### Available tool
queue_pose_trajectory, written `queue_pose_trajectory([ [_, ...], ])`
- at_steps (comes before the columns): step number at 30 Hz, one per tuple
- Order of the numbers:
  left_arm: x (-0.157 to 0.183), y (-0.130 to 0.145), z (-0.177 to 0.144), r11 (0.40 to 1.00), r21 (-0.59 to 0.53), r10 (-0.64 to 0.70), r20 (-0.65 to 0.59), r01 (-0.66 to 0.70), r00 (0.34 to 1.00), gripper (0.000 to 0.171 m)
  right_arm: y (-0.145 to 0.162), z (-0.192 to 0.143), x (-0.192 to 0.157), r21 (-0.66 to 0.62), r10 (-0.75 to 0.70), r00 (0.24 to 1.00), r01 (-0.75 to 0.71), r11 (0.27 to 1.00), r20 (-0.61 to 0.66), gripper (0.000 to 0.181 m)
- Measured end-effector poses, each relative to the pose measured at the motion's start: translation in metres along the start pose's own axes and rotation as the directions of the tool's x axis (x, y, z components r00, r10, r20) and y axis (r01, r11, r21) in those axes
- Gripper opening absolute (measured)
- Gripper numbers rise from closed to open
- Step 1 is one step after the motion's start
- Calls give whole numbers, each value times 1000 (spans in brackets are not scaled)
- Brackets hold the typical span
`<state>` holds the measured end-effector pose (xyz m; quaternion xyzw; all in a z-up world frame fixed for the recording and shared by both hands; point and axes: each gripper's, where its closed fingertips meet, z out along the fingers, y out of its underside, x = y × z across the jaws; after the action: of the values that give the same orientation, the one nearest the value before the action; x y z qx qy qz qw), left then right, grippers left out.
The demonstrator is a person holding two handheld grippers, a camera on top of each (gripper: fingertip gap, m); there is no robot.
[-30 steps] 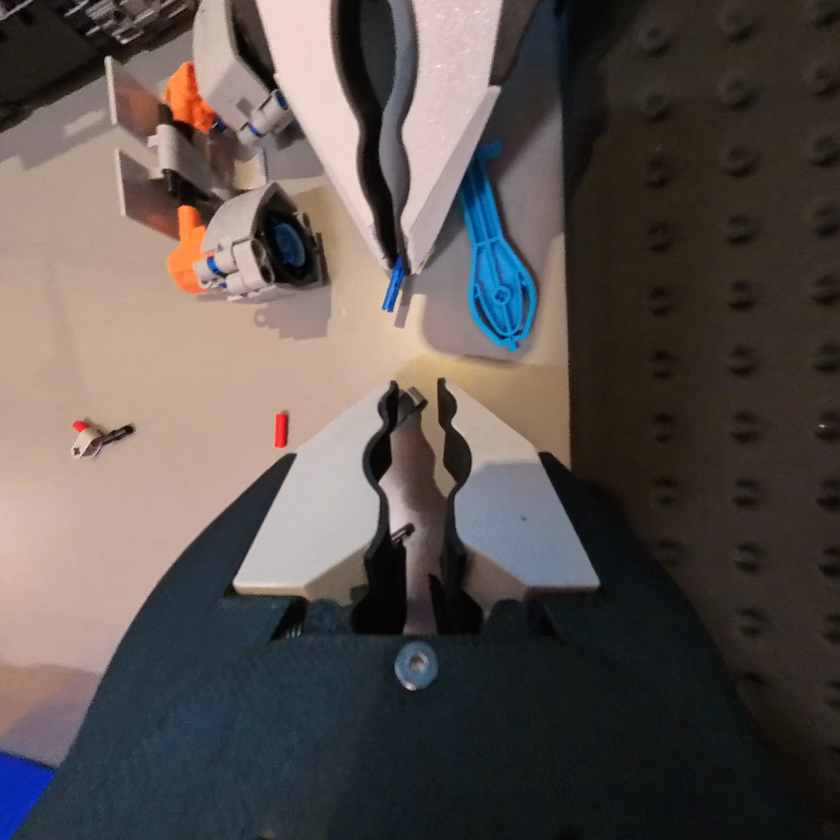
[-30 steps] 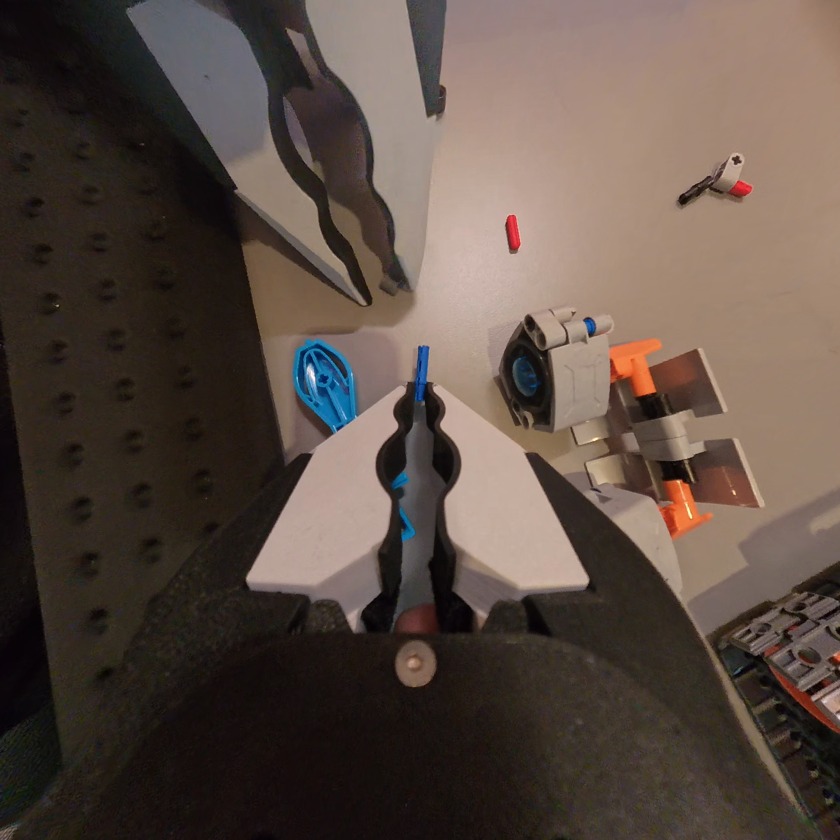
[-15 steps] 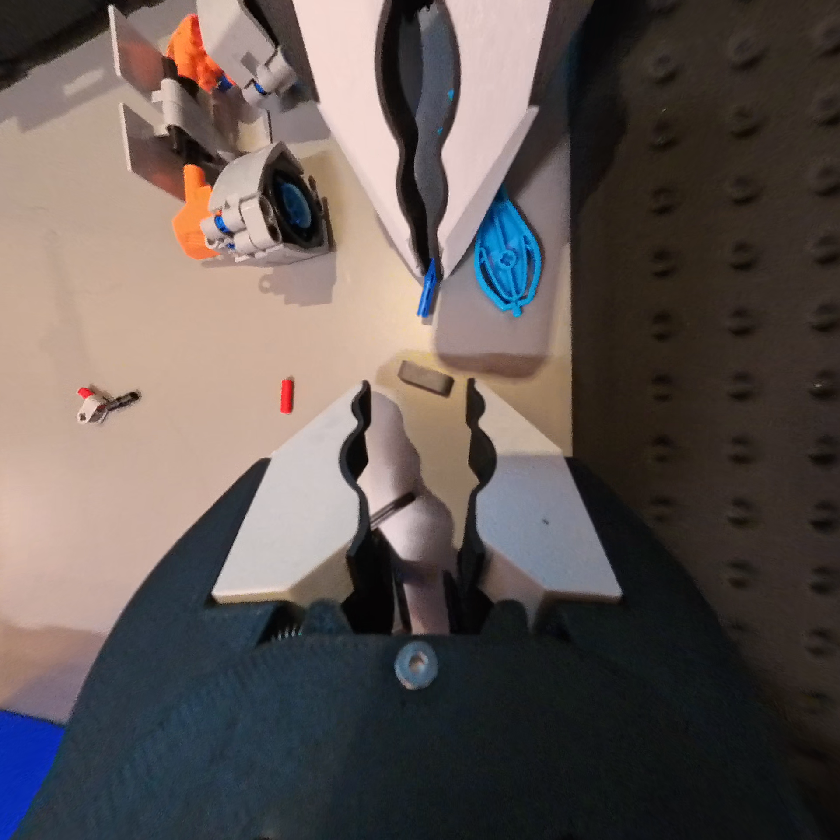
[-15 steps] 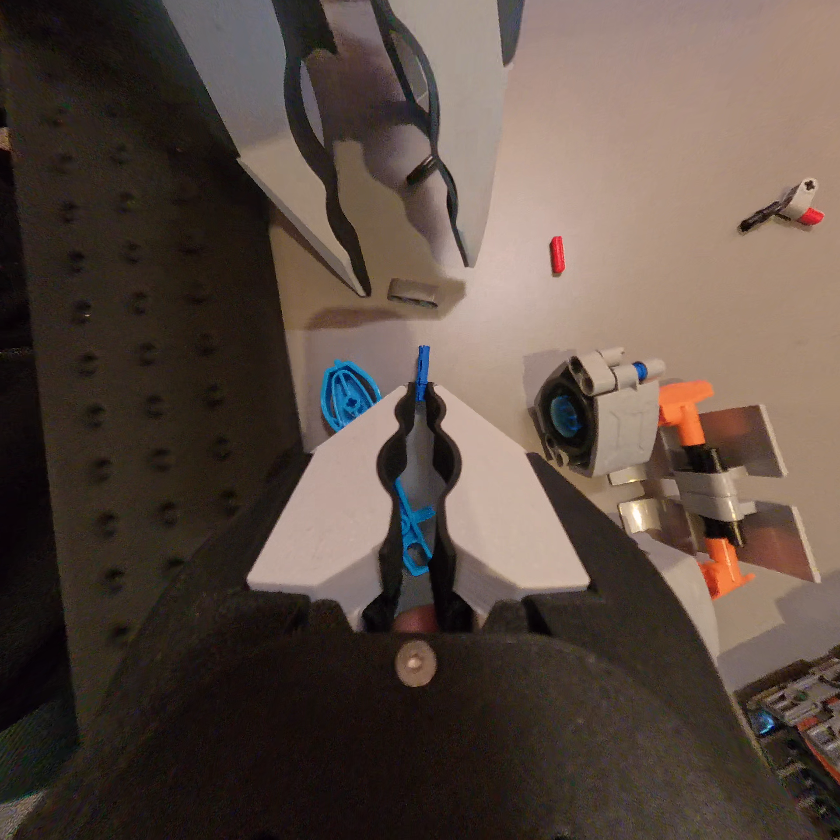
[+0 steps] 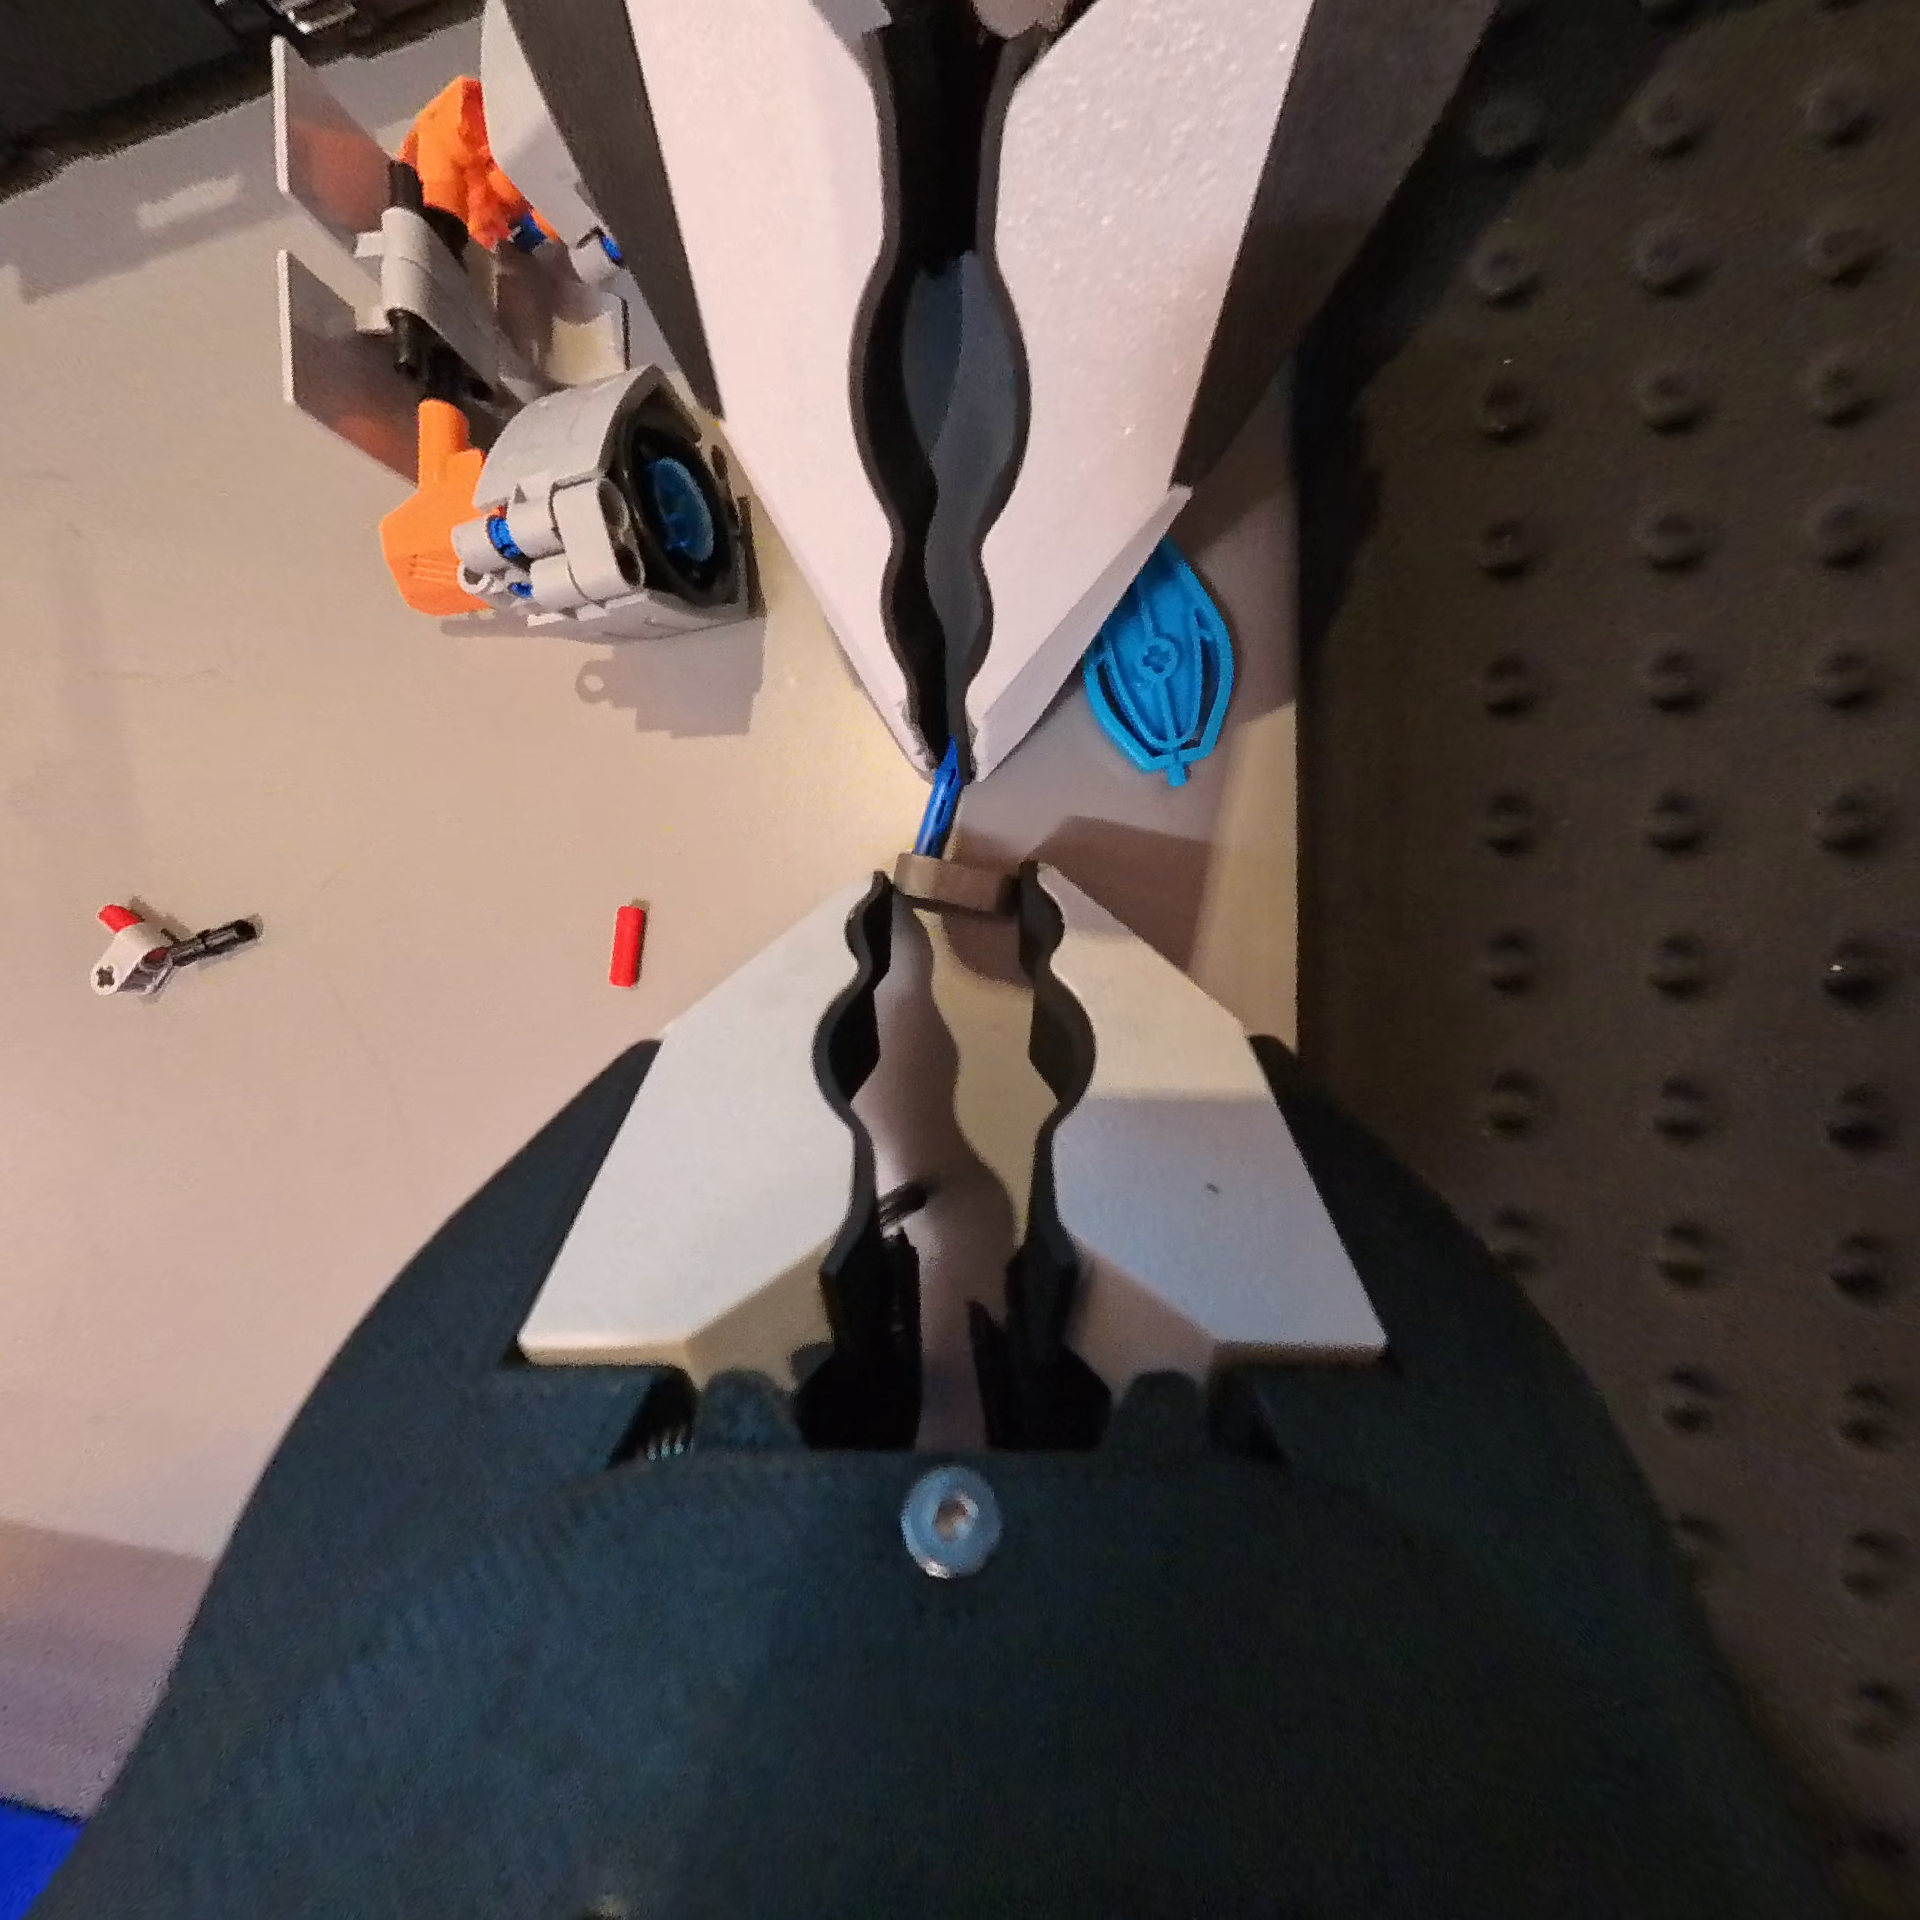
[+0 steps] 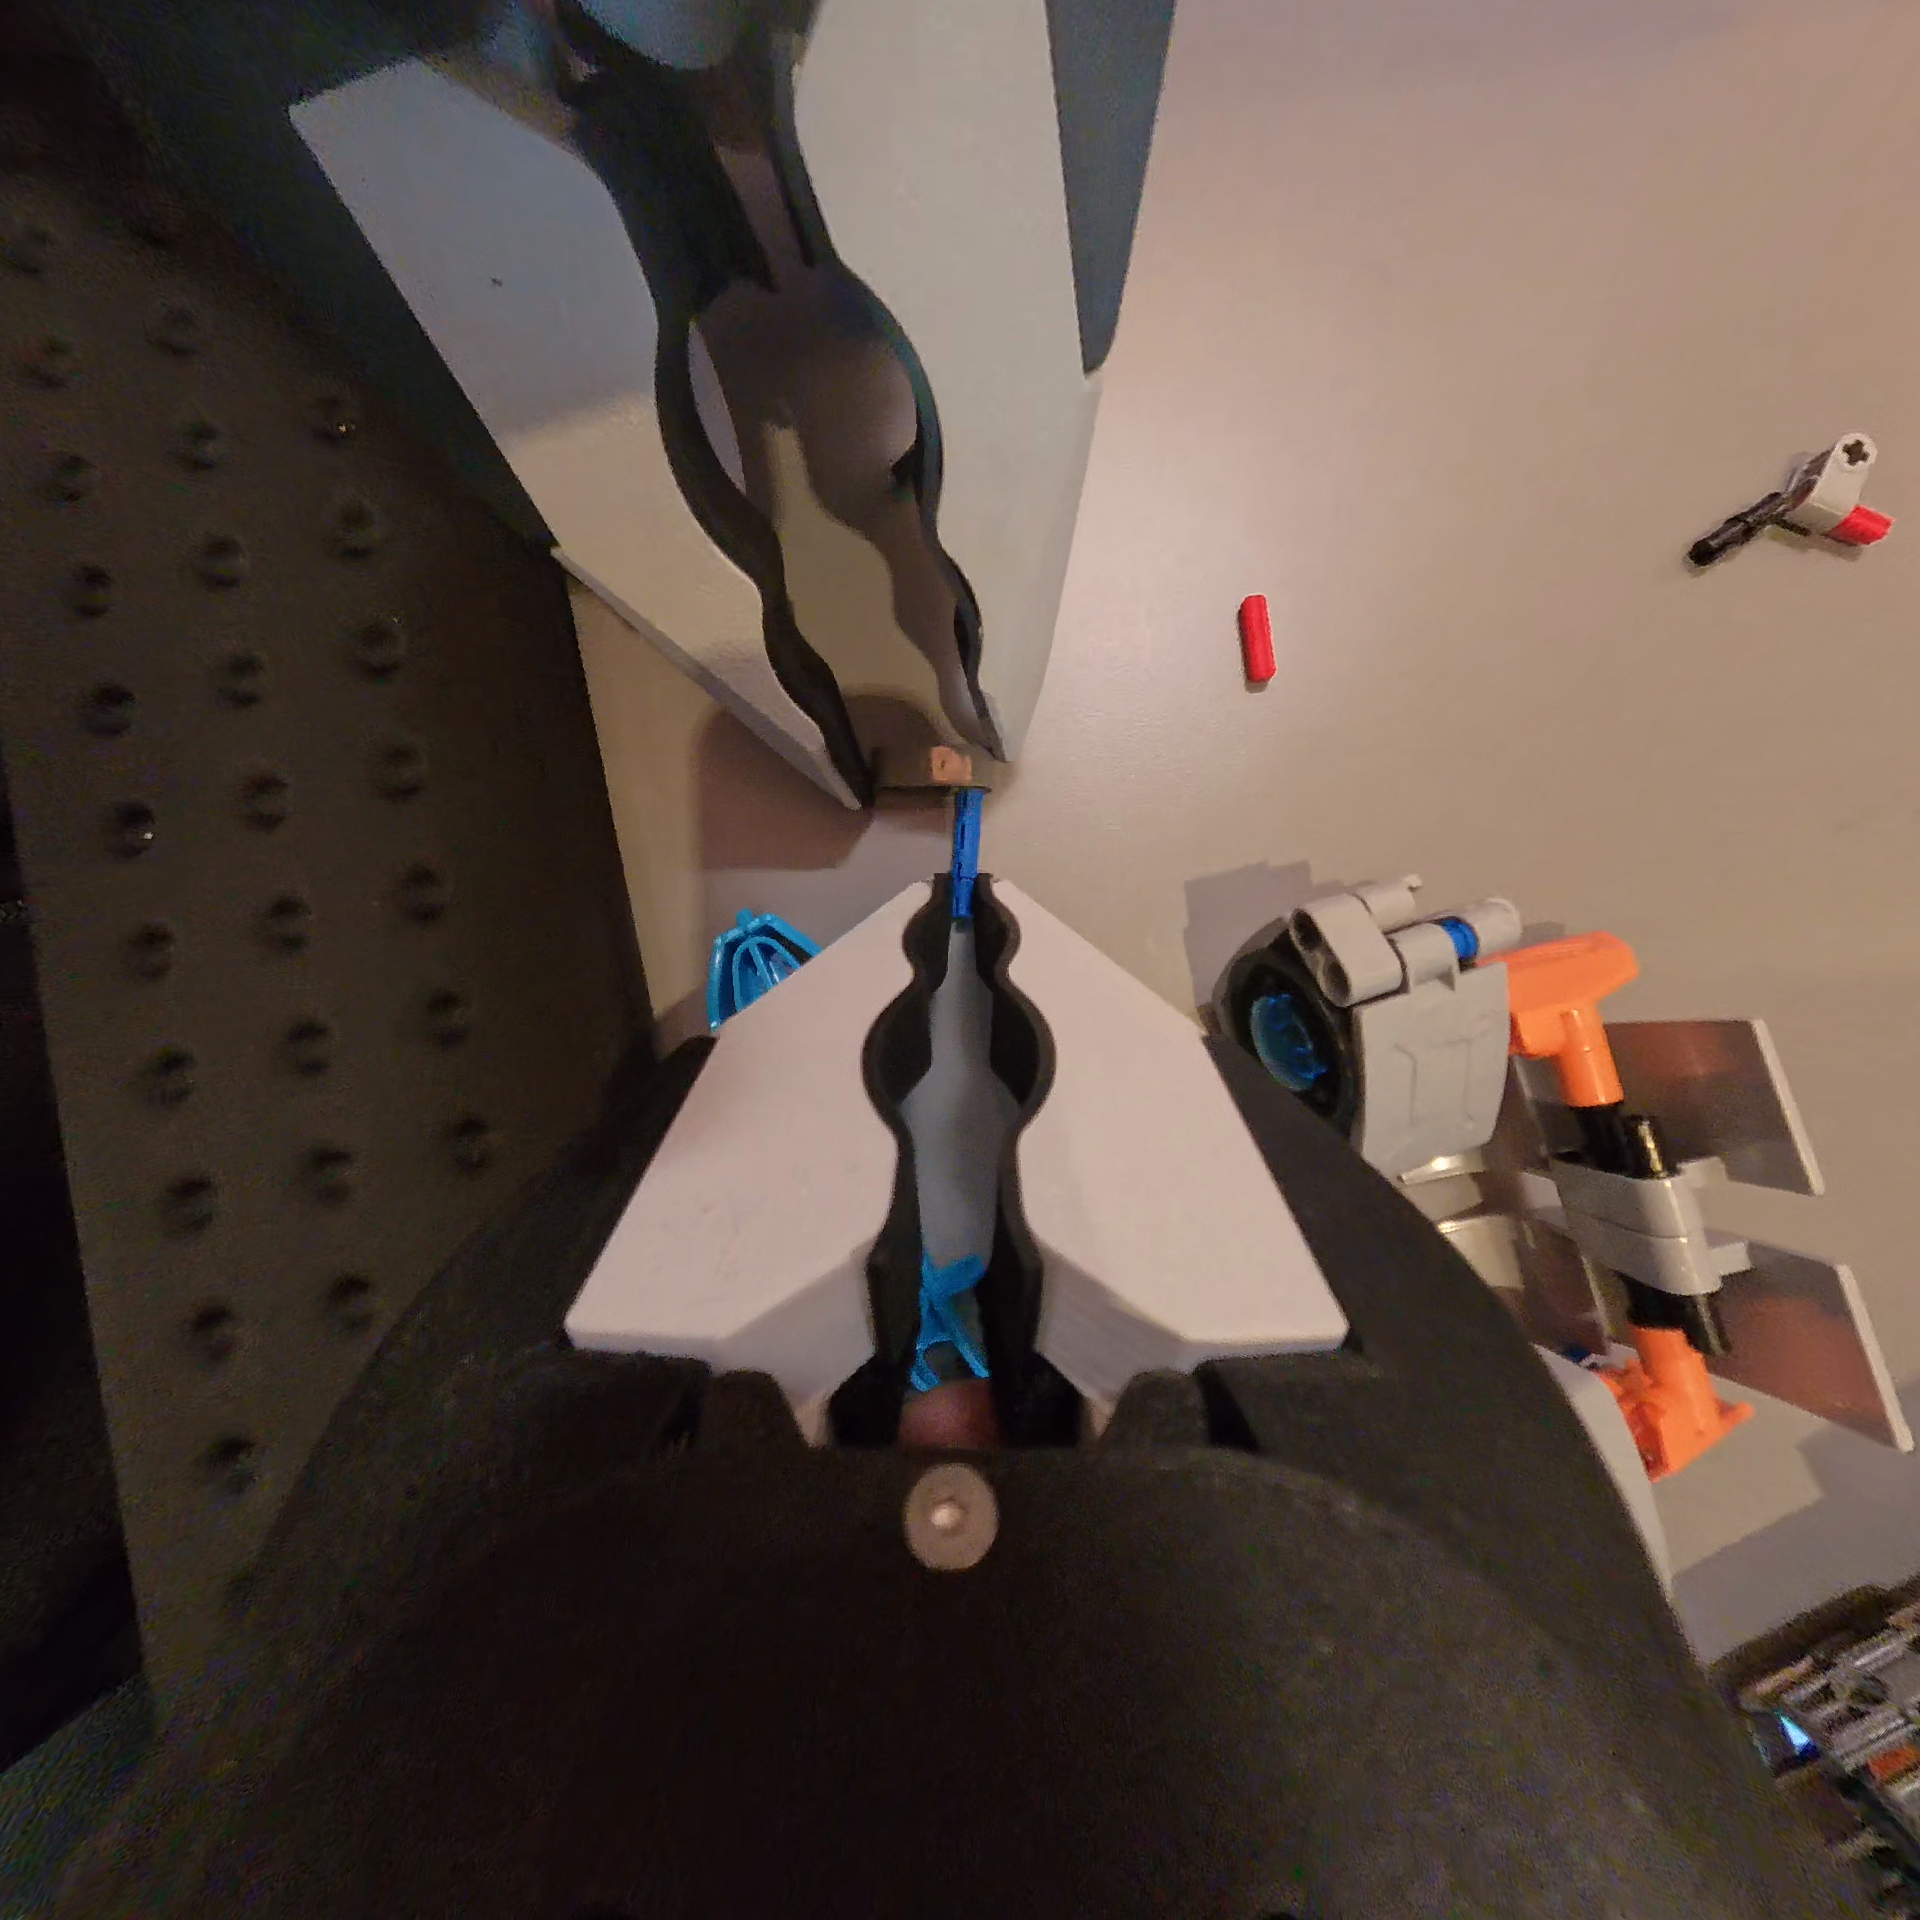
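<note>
**Two grippers tip to tip, pin meeting small grey piece**

Facing each other over a pale tabletop (image 5: 312, 1143), the two grippers almost touch at the tips. In the left wrist view, off to the left gripper's left lie a small white-and-red connector with a black axle (image 5: 156, 951) and a red peg (image 5: 627, 943), well apart. Ahead and left sits a grey and orange brick assembly (image 5: 561, 520) with a blue centre. The left gripper (image 5: 956, 894) pinches a short grey piece (image 5: 954, 888) crosswise between its tips, long axis running from one finger to the other. Straight ahead, the right gripper (image 6: 964, 896) is clamped on a thin blue pin (image 6: 965, 852), whose long axis follows the fingers and whose free end points into the grey piece, touching it near one end. Ahead and right of the left gripper, a light-blue leaf-shaped part (image 5: 1158, 665) lies beside a dark studded baseplate (image 5: 1662, 831) along the right.
</note>
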<state>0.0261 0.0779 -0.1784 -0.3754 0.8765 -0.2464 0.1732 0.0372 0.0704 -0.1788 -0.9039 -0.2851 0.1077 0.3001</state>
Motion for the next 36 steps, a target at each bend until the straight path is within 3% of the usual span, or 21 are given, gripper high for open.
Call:
queue_pose_trajectory([
  [12,-1,-1,1,999,28,-25,47,24,999,21,-2,1,-2,25,-52,998,52,998,-24,1],
  [27,4,-3,2,998,59,-18,-36,20,999,21,-2,2,-3,-11,-248,965,250,968,84,1],
  [36,4,-1,-1,998,46,-31,2,31,1000,27,-3,3,-3,-17,-246,964,249,968,98,1],
])
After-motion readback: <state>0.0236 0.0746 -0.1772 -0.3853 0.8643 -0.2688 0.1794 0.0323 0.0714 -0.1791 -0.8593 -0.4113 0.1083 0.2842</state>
